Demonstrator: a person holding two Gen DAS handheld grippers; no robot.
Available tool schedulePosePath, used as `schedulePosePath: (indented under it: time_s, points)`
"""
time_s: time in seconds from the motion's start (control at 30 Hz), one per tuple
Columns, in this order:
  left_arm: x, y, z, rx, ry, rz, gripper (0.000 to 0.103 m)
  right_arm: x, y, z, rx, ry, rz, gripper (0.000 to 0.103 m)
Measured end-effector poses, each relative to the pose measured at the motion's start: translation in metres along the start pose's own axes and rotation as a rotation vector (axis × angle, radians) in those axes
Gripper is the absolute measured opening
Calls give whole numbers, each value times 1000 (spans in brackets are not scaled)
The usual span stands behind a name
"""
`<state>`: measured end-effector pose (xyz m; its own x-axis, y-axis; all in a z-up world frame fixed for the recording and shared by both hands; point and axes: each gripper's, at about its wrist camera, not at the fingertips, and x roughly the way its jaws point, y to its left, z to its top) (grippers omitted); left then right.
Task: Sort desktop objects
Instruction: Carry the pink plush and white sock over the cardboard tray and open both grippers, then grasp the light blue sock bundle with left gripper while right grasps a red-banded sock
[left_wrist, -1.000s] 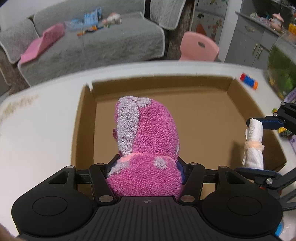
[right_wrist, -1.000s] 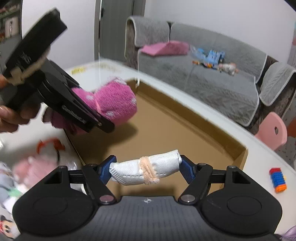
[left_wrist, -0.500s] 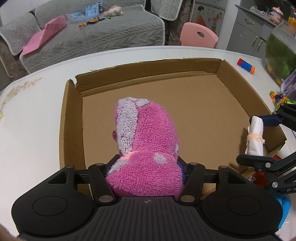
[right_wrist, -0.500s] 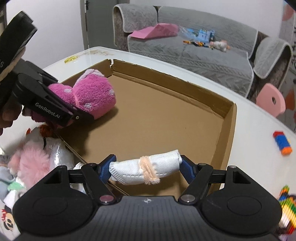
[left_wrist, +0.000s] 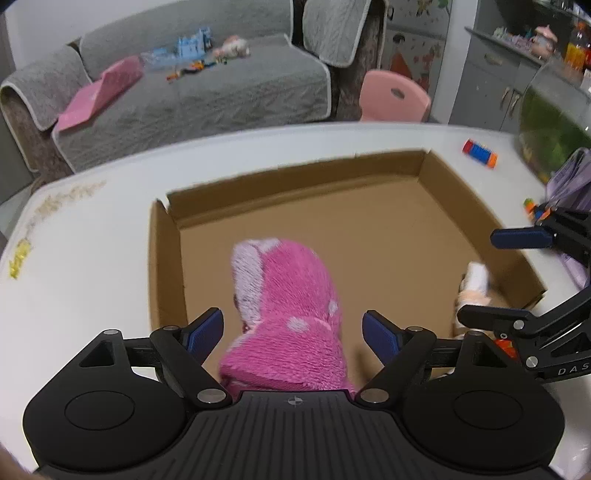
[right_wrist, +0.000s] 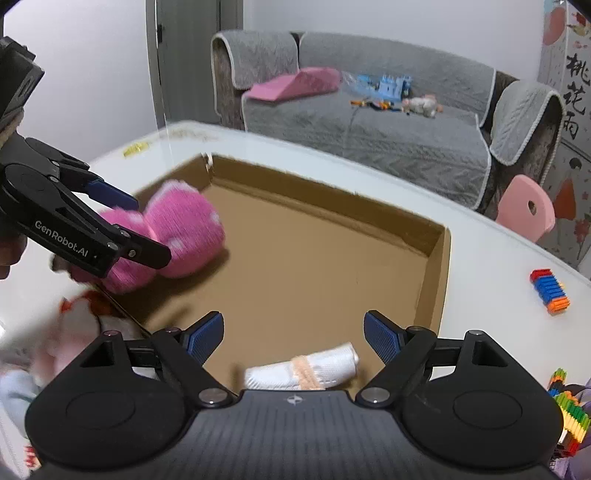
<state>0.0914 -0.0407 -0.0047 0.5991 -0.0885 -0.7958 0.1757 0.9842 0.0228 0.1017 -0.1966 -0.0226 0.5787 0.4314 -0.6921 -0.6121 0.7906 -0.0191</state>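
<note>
A pink plush toy (left_wrist: 291, 295) with pale spots lies inside the shallow cardboard box (left_wrist: 332, 173), near its front left corner. My left gripper (left_wrist: 293, 328) straddles it with jaws opening, and both pads stand clear of the plush. In the right wrist view the plush (right_wrist: 184, 229) rests on the box (right_wrist: 439, 266) floor under the left gripper (right_wrist: 147, 229). A white rolled cloth (right_wrist: 314, 371) tied with a peach band lies on the box floor below my right gripper (right_wrist: 293, 328). Its jaws are opening and do not touch the cloth. The left wrist view shows the roll (left_wrist: 476, 275) between the right gripper's (left_wrist: 478, 277) fingers.
A striped red, blue and orange block (right_wrist: 550, 291) lies on the white table right of the box. Colourful bricks (right_wrist: 569, 410) sit at the near right, and soft toys (right_wrist: 74, 332) are heaped at the near left. A grey sofa and a pink chair (left_wrist: 395, 98) stand beyond the table.
Both grippers have let go: the pink plush and the white roll were clamped and now lie loose on the box floor. The left gripper has drawn back and up.
</note>
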Motion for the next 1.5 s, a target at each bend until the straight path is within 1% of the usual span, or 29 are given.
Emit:
schedulePosePath:
  time_s: [0.1, 0.13, 0.17, 0.2, 0.3, 0.37, 0.43, 0.53, 0.63, 0.73, 0.83, 0.93, 0.97, 1.07, 1.13, 1.2, 1.23, 1.33, 1.5]
  points:
    - [-27, 2, -6, -3, -38, -2, 88, -18, 0, 2, 2, -42, 3, 82]
    - [-37, 3, -11, -4, -52, -4, 89, -29, 2, 0, 4, -62, 7, 84]
    - [-47, 4, -17, -5, -67, -8, 91, -41, 3, -3, 7, -84, 14, 88]
    - [-59, 4, -27, -5, -80, -15, 95, -53, 4, -8, 7, -109, 22, 90]
    - [-92, 2, -70, 13, -120, -32, 101, -97, 18, -38, -20, -170, 49, 94]
    - [-107, 1, -99, 19, -135, -30, 102, -120, 30, -63, -46, -191, 60, 97]
    - [-117, -2, -130, 14, -135, -45, 102, -139, 43, -93, -51, -201, 81, 98]
    - [-121, -9, -164, -5, -123, -64, 102, -149, 56, -127, -25, -195, 105, 98]
    - [-117, -19, -187, -18, -103, -72, 102, -146, 71, -154, -35, -164, 82, 98]
    - [-105, -31, -197, -17, -88, -66, 102, -134, 75, -166, 8, -123, 82, 98]
    - [-93, -45, -198, -13, -90, -54, 102, -123, 82, -169, 64, -83, 35, 98]
    - [-86, -47, -194, -25, -110, -37, 103, -118, 87, -169, 122, -98, 36, 100]
    - [-82, -45, -192, -34, -110, -31, 103, -119, 88, -173, 123, -104, 32, 101]
    - [-72, -36, -188, -73, -89, -17, 103, -113, 95, -177, 103, -107, 26, 101]
    - [-68, -29, -186, -104, -80, -19, 103, -113, 97, -177, 64, -110, 4, 100]
    - [-65, -25, -186, -125, -74, -2, 103, -114, 99, -176, 28, -112, -3, 99]
    - [-63, -23, -186, -132, -73, 7, 103, -113, 98, -175, 12, -110, -1, 97]
    - [-58, -22, -186, -145, -62, 7, 103, -105, 96, -172, -14, -88, 9, 84]
    - [-53, -27, -185, -133, -57, 12, 103, -94, 97, -171, -74, -66, 23, 82]
